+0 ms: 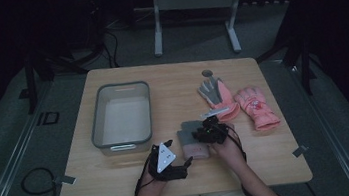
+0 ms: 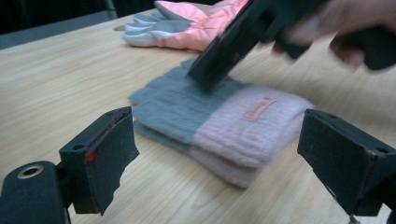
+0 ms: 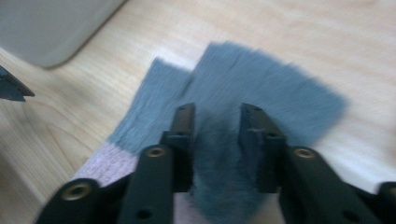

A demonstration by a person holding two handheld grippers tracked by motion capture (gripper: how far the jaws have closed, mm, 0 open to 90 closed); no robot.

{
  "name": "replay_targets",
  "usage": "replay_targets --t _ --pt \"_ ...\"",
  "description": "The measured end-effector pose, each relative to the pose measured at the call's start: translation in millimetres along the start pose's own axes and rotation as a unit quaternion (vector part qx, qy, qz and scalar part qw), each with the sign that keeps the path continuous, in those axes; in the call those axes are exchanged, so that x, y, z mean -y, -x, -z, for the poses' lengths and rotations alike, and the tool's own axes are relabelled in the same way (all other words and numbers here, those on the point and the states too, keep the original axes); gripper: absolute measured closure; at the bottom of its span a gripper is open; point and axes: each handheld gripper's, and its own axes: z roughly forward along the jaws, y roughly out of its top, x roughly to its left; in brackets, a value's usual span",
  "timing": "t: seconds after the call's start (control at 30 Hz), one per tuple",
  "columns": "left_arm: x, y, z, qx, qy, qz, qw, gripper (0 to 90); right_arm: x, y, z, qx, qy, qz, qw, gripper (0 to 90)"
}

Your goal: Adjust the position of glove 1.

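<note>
This looks like a recording studio or lab set up for capturing hand work, not a home. A lone light-wood surface stands in the middle of a dim room whose walls are hung in black, so that the lighting falls on the tabletop alone. The floor is grey carpet, with black cables looping across it and dark stand legs at the sides. Behind the surface stands a pale metal frame on two feet. Small tape marks sit at the near corners of the surface.
</note>
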Motion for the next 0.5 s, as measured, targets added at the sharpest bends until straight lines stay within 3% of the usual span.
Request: replay_targets --t 0.07,0.13,0.17,0.27,0.33,0.4,0.43,0.5 --pt "-2.0 -4.4 -0.3 0.02 -0.012 0.019 0.9996 10.8 -4.7 8.0 10.0 0.0 0.017 0.002 0.9999 57.1" --pt "-6.5 -3.4 -2.6 0.012 -0.027 0.015 0.9994 10.8 -8.6 16.9 17.7 -0.005 0.03 0.001 0.9995 57.5" --pt "-8.6 -1.7 -3.9 0.012 -0.03 -0.002 0.9995 10.5 -10.6 21.4 20.0 -0.006 0.032 0.001 0.9995 57.2" --pt "-13.3 2.1 -9.6 0.039 -0.033 -0.048 0.9975 10.4 -16.3 34.1 20.7 0.0 0.032 -0.004 0.9995 56.5" --pt "-17.2 4.4 -16.6 0.048 -0.051 -0.079 0.9944 10.6 -20.1 39.7 18.1 0.002 0.033 -0.009 0.9994 55.9" --pt "-21.5 4.8 -21.8 0.07 -0.053 -0.096 0.9915 11.2 -24.5 41.9 14.6 -0.006 0.032 -0.018 0.9993 55.5" --pt "-23.4 5.7 -23.9 0.071 -0.051 -0.108 0.9903 13.5 -26.8 41.8 12.3 -0.002 0.032 -0.017 0.9993 55.4" --pt "-26.5 6.9 -27.4 0.093 -0.05 -0.124 0.9867 17.7 -29.7 41.1 7.1 0.011 0.027 -0.012 0.9995 53.2"
